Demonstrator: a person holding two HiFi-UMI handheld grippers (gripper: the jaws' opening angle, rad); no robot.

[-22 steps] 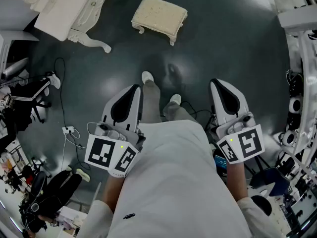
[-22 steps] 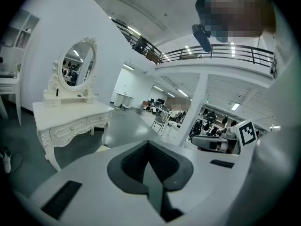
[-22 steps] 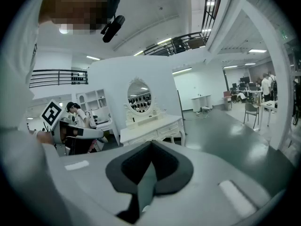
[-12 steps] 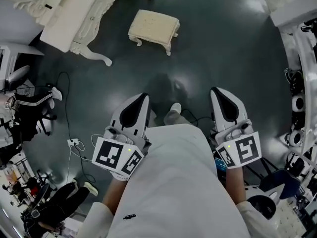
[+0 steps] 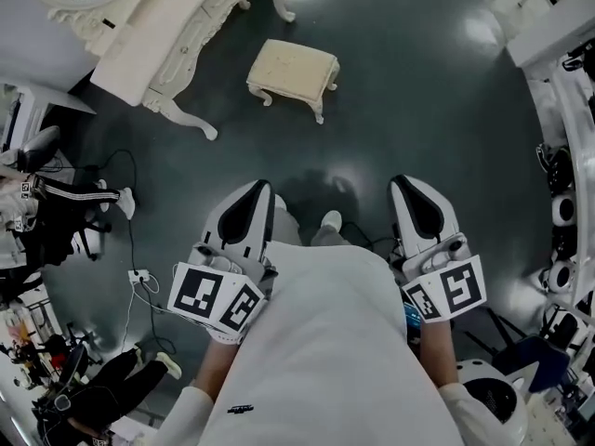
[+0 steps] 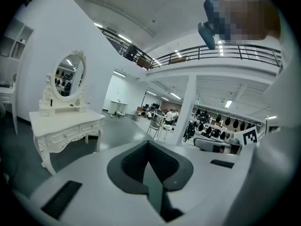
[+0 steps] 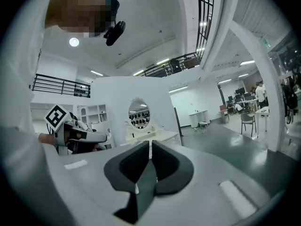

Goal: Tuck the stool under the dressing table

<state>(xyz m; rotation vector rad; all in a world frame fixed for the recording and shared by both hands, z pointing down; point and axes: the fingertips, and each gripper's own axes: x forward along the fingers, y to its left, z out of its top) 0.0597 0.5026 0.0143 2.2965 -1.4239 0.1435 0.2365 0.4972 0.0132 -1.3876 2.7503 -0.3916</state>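
The stool (image 5: 293,71) stands out on the floor (image 5: 418,91) by a front leg of the dressing table (image 5: 172,26) — both nearer than before — with the left gripper (image 5: 253,198) and right gripper (image 5: 414,198) closed, empty.

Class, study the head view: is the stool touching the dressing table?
Apart. The head view shows a strip of dark floor between the stool and the dressing table.
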